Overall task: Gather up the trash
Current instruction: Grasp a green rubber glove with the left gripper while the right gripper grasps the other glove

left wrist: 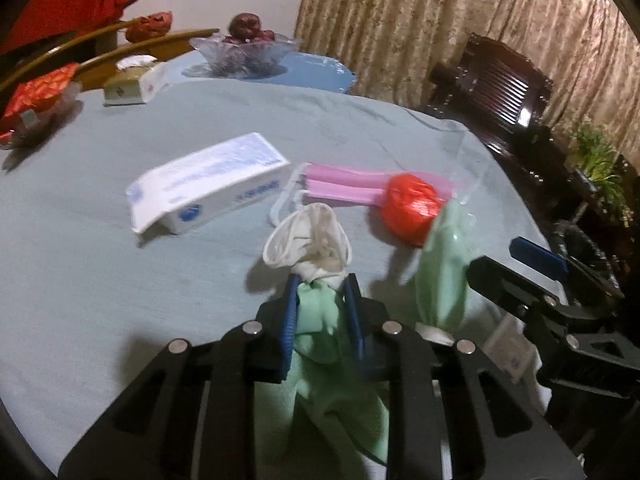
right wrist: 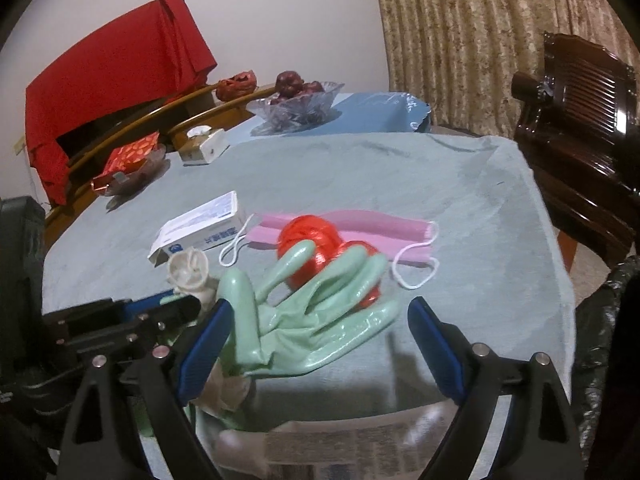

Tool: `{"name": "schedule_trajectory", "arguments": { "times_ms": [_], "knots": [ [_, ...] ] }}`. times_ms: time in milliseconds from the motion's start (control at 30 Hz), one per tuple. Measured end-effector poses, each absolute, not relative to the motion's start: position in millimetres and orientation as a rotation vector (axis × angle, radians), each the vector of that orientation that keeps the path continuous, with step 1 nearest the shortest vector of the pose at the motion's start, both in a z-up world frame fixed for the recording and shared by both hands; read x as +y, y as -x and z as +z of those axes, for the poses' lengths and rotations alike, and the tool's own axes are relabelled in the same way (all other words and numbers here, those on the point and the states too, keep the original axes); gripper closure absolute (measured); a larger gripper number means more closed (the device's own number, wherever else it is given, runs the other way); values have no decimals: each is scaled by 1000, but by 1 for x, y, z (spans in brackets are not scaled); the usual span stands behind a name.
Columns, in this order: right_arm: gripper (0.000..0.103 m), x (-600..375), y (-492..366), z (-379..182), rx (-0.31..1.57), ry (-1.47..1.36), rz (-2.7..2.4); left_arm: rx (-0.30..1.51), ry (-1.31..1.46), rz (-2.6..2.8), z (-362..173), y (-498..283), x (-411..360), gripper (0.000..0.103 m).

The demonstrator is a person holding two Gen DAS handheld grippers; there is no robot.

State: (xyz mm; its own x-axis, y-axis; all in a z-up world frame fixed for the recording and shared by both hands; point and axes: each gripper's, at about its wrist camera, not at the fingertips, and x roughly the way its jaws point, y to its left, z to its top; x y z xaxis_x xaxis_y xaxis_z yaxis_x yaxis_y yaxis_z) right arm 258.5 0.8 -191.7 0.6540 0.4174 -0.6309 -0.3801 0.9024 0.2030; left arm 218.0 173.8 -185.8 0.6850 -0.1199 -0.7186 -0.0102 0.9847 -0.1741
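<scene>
My left gripper (left wrist: 322, 280) is shut on a green rubber glove (left wrist: 320, 320) at its white cuff (left wrist: 306, 236), held above the table. In the right wrist view the glove (right wrist: 316, 320) hangs with its fingers spread in front of my right gripper (right wrist: 320, 312), which is open around it, not touching. The left gripper (right wrist: 168, 308) shows at the left there. On the grey-green tablecloth (left wrist: 100, 220) lie a white carton (left wrist: 208, 184), a pink face mask (right wrist: 360, 224) and a crumpled red plastic bag (right wrist: 312, 248). A second green glove piece (left wrist: 440, 272) hangs at the right.
At the table's far side stand a glass fruit bowl (left wrist: 244, 52), a tissue box (left wrist: 136, 80) and a red-wrapped dish (left wrist: 40, 96). A dark wooden chair (right wrist: 580, 120) stands at the right. A black bag (right wrist: 608, 340) is at the right edge. Clear plastic (right wrist: 340, 440) lies below the right gripper.
</scene>
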Motion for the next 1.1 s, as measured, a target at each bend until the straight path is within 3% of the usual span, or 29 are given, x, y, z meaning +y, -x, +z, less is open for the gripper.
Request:
{"name": "schedule_trajectory", "arguments": {
  "times_ms": [433,733,800,867,1100],
  "knots": [
    [18,18,-273,-212,813,-59,452,831,204,-62,-196,-221,190,81],
    [57,30,-268,-212,824,-21,523,832,196,-60,-196,-222,189,81],
    [71,30,-267,-211,822,-28,537,832,197,-60,-196,-222,189,81],
    [91,29,-266,-210,816,-15,537,831,195,-57,-195,-222,189,81],
    [93,20,-253,-191,762,-56,586,819,186,-47,-184,-214,187,81]
  ]
}}
